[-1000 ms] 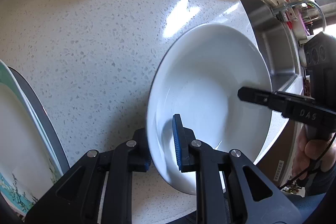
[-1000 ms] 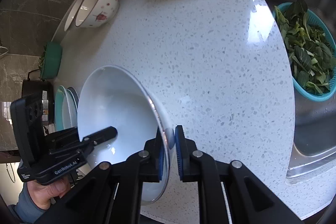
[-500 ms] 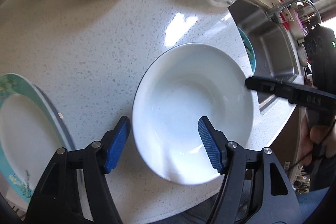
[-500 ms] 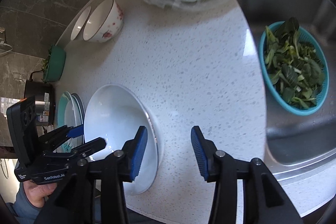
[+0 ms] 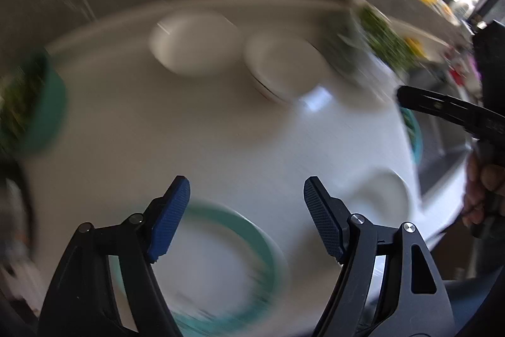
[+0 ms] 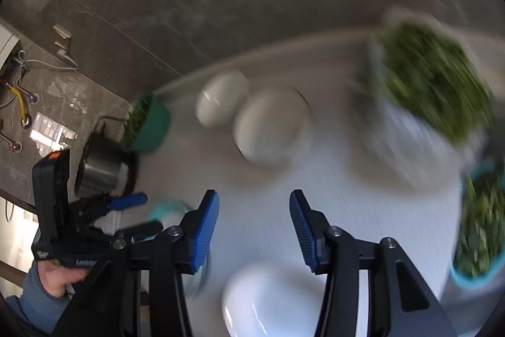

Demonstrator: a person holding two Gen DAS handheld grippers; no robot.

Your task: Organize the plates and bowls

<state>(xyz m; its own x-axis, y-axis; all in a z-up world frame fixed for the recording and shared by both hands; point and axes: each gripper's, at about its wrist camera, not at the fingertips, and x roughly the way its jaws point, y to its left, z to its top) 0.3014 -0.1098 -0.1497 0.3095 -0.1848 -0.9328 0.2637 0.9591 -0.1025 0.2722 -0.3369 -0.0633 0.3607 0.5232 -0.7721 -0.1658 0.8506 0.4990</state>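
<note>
Both views are motion-blurred. The white deep plate [image 6: 268, 302] lies on the speckled counter [image 6: 363, 210], below my open, empty right gripper [image 6: 254, 229]; it also shows in the left wrist view [image 5: 383, 195]. My left gripper [image 5: 246, 220] is open and empty above a teal-rimmed plate [image 5: 221, 267]. Two bowls [image 5: 195, 46] [image 5: 284, 65] stand side by side at the back; the right wrist view shows them too [image 6: 221, 103] [image 6: 271, 128]. The right gripper shows in the left wrist view [image 5: 448, 109], the left one in the right wrist view [image 6: 126, 210].
A bag of greens [image 6: 432, 84] lies at the back right. A teal basket of greens [image 6: 479, 236] sits by the sink at right. A green tub [image 6: 148, 125] and a dark pot [image 6: 104, 169] stand at the left. The counter edge runs close to the white plate.
Both grippers let go of the white plate, opened wide and pulled up and back. The plate now lies flat on the counter. The views swung toward the back bowls.
</note>
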